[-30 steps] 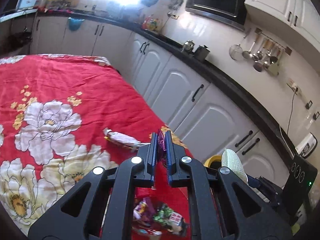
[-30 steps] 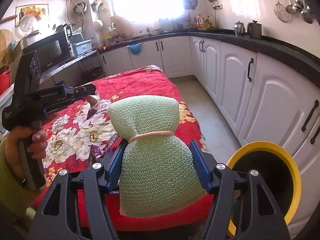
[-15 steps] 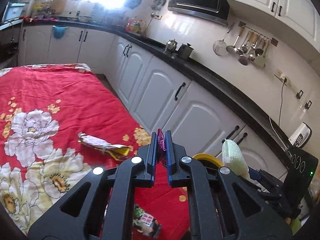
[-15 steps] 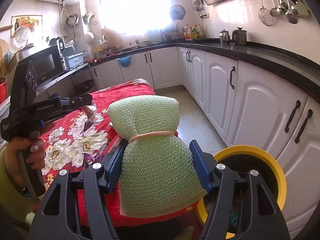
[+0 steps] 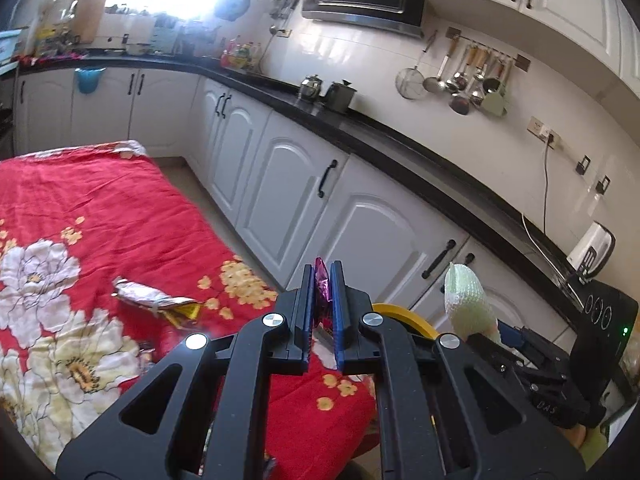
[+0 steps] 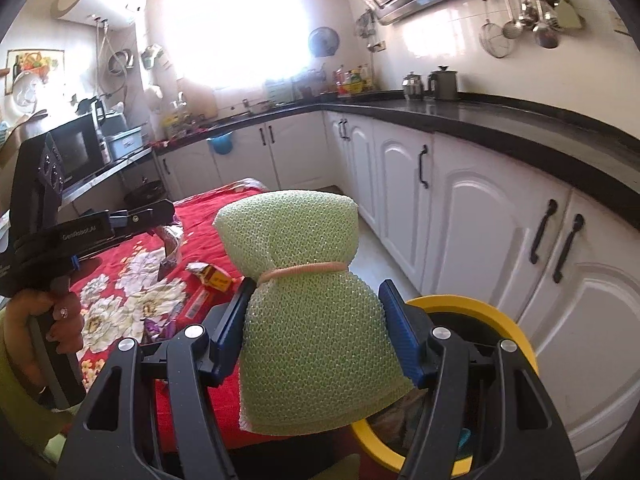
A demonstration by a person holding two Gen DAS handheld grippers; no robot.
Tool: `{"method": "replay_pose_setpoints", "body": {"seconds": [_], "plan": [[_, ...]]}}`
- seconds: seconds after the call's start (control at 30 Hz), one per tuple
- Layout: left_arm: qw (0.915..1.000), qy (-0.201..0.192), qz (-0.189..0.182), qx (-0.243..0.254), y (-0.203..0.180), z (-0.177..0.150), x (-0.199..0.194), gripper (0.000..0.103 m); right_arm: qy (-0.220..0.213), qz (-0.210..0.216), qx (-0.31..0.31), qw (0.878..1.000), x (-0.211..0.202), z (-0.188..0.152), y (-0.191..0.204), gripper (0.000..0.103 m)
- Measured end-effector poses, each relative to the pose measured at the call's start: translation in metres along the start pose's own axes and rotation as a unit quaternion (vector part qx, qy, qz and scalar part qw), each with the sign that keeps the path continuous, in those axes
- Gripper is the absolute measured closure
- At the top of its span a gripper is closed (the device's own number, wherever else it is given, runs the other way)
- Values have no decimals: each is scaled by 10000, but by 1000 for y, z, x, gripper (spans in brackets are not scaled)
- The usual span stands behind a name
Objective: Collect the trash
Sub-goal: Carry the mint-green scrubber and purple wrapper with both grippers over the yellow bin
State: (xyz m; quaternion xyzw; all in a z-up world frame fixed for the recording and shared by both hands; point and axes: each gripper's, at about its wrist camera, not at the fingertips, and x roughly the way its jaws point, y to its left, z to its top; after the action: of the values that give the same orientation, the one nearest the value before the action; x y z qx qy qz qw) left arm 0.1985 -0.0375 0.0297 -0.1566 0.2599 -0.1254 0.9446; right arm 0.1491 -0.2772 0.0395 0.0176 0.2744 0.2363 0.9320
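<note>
My left gripper (image 5: 321, 276) is shut on a thin purple wrapper (image 5: 321, 286), held over the table's right edge; from the right wrist view that wrapper (image 6: 171, 245) hangs below it. My right gripper (image 6: 314, 308) is shut on a green mesh foam bag (image 6: 304, 304) tied with a rubber band, beside the yellow-rimmed bin (image 6: 508, 330). The bag (image 5: 468, 304) and the bin rim (image 5: 404, 314) also show in the left wrist view. A silver and yellow wrapper (image 5: 154, 300) lies on the red floral cloth (image 5: 100, 216).
White cabinets (image 5: 280, 184) under a black counter (image 5: 400, 136) run along the right, with a narrow floor strip between them and the table. More small wrappers (image 6: 208, 280) lie near the table's front edge. A person's hand (image 6: 60, 316) holds the left gripper's handle.
Both grippers have swung right toward the bin with their loads. The bin's yellow rim now sits closer under the green bag, and the silver wrapper has slid left in the left wrist view.
</note>
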Motion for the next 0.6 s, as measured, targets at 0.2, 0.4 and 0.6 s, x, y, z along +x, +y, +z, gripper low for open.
{"method": "replay_pose_setpoints", "body": {"seconds": [0.2,0.4,0.6], "plan": [[9997,77,-170,136,-24,-3,11,99,-106,-196,209,9995,-14,-3,-20,42],[9988,143,-319,339,-49,-9,20,99,-225,-367,391,9983,-27,-6,-40,42],[9978,228,-433,457,-66,-14,30,99,-307,-518,563,9966,-39,-9,-56,42]]}}
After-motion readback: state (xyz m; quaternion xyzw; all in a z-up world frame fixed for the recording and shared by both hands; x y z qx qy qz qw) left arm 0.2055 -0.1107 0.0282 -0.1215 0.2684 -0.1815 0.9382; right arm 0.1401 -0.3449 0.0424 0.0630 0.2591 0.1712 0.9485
